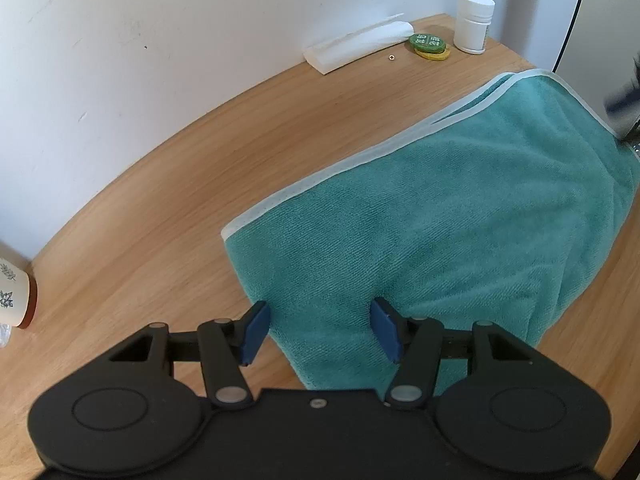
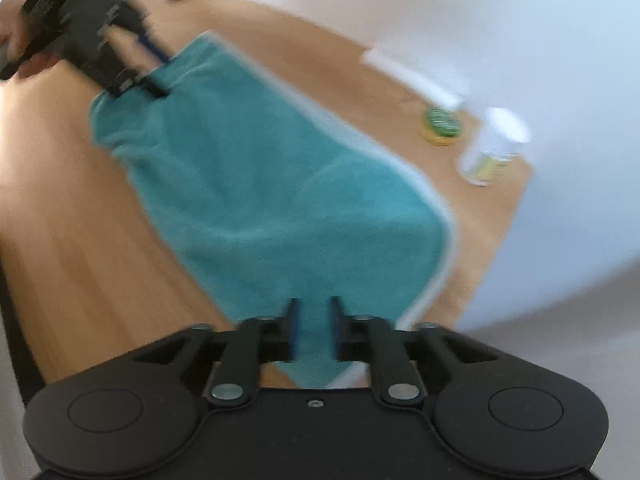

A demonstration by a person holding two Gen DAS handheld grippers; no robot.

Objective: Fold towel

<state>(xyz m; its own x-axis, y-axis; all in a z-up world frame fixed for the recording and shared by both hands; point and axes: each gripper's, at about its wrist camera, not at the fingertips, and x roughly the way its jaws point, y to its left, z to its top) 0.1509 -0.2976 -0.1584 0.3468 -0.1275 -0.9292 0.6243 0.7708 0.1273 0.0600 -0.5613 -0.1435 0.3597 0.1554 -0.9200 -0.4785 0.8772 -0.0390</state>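
Left wrist view: left claw (image 1: 320, 330) parted over teal towel (image 1: 440, 216), near fold between blue pads, unpinched, folded on bench (image 1: 160, 200). Right wrist view, blurred: right claw (image 2: 314, 330) narrowly parted astride towel's corner, grip uncertain. Bottle (image 1: 474, 22) far back, clear.

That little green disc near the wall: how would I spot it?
Follow the wooden table to its far corner by the white wall. There, between a folded white paper and a white bottle, lies the green disc, stacked on a yellow one.
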